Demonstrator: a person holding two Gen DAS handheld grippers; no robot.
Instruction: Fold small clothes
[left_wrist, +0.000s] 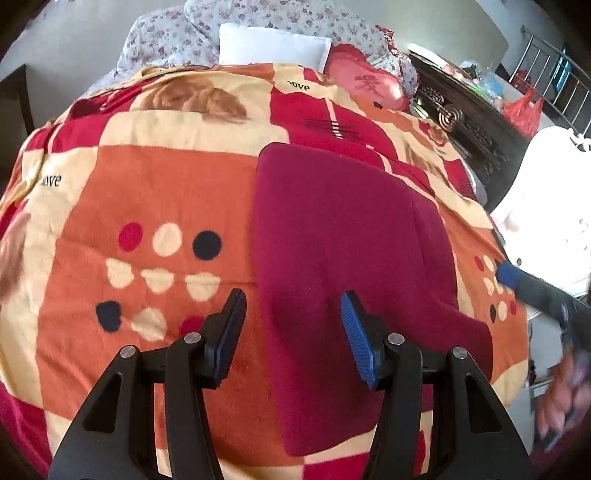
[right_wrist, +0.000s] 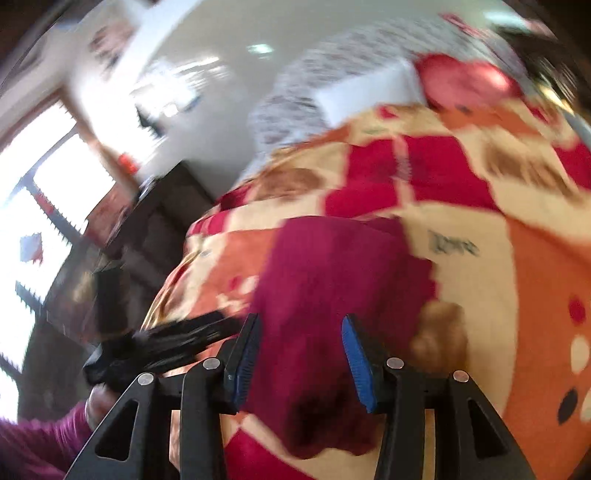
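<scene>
Garment: dark red, folded flat on the blanket, roughly oblong, one flap sticking out toward the right edge. In the right wrist view it lies in the same way, but the whole frame is smeared by motion and its edges cannot be traced.

Left gripper: jaws partly spread, nothing between the pads. Its right pad sits over the garment, its left over bare blanket; whether either touches the cloth I cannot tell.

Right gripper: jaws partly spread over the garment's near end, nothing pinched. From the left wrist view it is only a blurred blue tip and dark body at the frame's right edge, mostly cut off, beside a blurred hand.

In the right wrist view the left gripper is a black streak at lower left, above a purple sleeve; details are lost.

Far end of the bed: white pillow, red pillow, floral bedding. Dark carved furniture on the right, partly hidden by the blanket's bulge.
</scene>
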